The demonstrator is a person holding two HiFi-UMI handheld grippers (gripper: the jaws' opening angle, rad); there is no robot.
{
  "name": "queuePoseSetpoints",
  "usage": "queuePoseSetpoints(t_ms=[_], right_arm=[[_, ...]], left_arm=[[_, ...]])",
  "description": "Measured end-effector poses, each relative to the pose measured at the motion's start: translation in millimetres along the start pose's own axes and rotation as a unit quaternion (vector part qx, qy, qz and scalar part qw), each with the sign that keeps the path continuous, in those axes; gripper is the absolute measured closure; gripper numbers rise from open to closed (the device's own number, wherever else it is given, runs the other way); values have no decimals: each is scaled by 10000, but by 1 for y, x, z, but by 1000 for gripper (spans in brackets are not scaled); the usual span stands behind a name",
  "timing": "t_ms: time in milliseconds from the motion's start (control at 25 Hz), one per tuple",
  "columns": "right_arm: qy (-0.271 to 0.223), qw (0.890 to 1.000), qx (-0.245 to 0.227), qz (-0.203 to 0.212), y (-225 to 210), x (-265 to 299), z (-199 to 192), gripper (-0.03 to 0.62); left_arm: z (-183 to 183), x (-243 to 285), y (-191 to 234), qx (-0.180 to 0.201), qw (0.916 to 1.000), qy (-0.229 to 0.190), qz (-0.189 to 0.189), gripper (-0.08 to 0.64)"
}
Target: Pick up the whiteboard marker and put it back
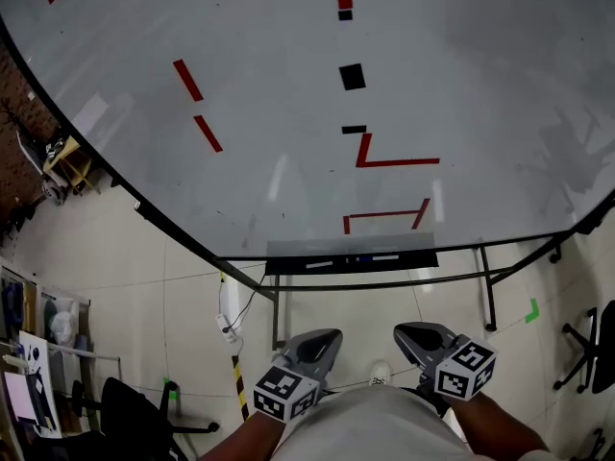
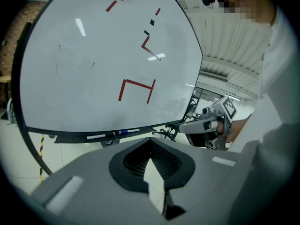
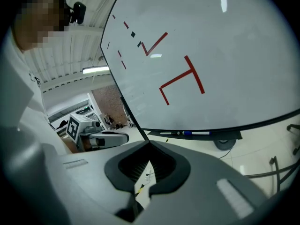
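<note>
Left claw (image 1: 325, 342) and right claw (image 1: 415, 336) are both hanging closed and empty; markers (image 1: 319, 264) are lying in the whiteboard (image 1: 288, 84) tray (image 1: 425, 257).

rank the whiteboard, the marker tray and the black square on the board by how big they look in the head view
1. whiteboard
2. marker tray
3. black square
The gaps are clear, with no ties.
</note>
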State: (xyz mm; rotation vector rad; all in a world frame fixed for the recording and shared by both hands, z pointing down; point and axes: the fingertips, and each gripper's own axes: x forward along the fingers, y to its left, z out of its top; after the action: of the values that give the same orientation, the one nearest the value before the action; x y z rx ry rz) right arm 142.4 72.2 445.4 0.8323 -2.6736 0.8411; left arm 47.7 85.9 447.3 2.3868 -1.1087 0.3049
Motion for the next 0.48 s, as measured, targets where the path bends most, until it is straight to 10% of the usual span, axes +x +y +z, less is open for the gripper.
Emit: queuePoseSetpoints(t_ms=[480], right_arm=[[-297,9982,230,-458,34,31,-8,591]], left_arm=[[-6,-38,21,263,9981,220,-503,543]])
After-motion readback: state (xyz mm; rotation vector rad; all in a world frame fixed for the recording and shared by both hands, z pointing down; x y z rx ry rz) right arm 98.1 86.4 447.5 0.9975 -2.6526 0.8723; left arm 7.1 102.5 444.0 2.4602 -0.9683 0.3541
